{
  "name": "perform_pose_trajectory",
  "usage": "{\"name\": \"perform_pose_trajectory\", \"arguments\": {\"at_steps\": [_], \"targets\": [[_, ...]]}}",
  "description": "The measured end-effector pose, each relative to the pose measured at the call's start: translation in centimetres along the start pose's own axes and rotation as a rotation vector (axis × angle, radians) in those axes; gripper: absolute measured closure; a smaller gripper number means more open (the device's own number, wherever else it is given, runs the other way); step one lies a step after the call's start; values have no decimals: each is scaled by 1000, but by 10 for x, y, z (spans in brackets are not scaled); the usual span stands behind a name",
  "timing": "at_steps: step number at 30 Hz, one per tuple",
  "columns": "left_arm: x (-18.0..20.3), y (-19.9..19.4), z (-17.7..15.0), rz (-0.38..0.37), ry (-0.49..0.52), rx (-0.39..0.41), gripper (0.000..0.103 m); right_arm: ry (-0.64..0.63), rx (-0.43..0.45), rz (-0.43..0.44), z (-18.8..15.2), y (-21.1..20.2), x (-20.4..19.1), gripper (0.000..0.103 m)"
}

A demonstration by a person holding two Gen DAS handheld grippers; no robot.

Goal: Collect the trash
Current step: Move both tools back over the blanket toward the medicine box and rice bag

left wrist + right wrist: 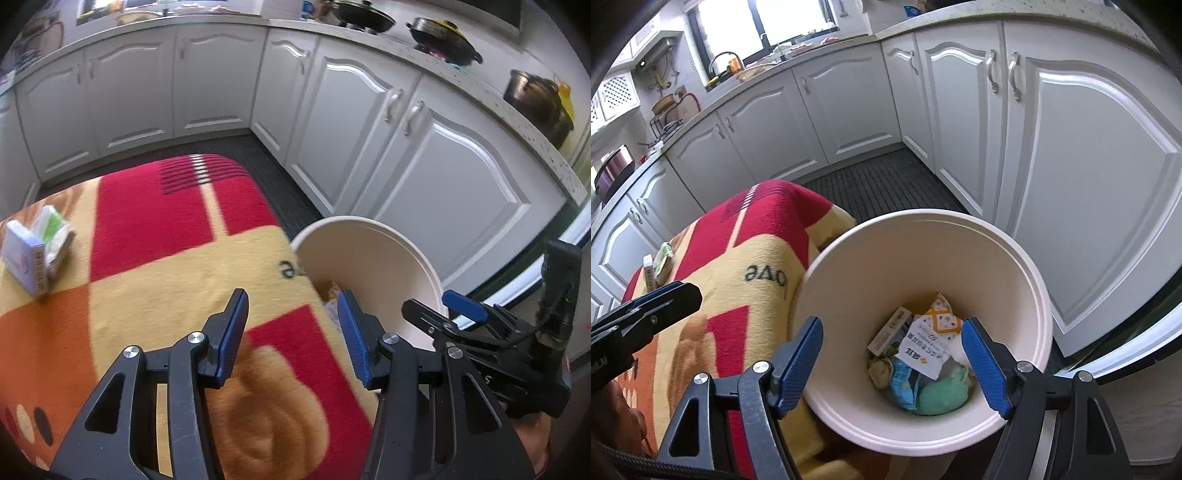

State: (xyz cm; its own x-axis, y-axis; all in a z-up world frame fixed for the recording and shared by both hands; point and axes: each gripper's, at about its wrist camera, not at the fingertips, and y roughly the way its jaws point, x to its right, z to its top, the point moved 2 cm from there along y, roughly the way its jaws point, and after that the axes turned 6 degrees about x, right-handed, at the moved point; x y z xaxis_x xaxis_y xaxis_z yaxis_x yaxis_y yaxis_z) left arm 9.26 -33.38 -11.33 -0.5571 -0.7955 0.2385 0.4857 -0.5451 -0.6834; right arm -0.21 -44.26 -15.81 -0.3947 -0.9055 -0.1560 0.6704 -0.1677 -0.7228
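Right wrist view alone shows the contents of the round cream bin (923,258): a small carton (889,331), a white printed packet (932,345), a blue wrapper (903,380) and a green wad (942,397), all between the right gripper (892,363) fingers, which stand spread and empty above them. Left wrist view alone shows a white box (26,256) and crumpled packet (55,232) on the fleecy red-and-yellow blanket (166,280), well left of the left gripper (293,332), its fingers apart, holding nothing.

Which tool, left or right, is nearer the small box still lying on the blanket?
Left. The left tool hangs over the blanket, the small box beyond it to one side. The right tool hangs over the white bin, farther off.
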Motion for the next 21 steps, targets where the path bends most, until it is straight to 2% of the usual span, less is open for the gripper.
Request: {"name": "perform_pose_trajectory", "arguments": {"at_steps": [17, 21], "targets": [[-77, -33, -6, 108, -96, 20, 54, -76, 6, 70, 3, -4, -68, 28], [-107, -37, -2, 167, -129, 16, 54, -98, 2, 103, 3, -3, -87, 28]]}}
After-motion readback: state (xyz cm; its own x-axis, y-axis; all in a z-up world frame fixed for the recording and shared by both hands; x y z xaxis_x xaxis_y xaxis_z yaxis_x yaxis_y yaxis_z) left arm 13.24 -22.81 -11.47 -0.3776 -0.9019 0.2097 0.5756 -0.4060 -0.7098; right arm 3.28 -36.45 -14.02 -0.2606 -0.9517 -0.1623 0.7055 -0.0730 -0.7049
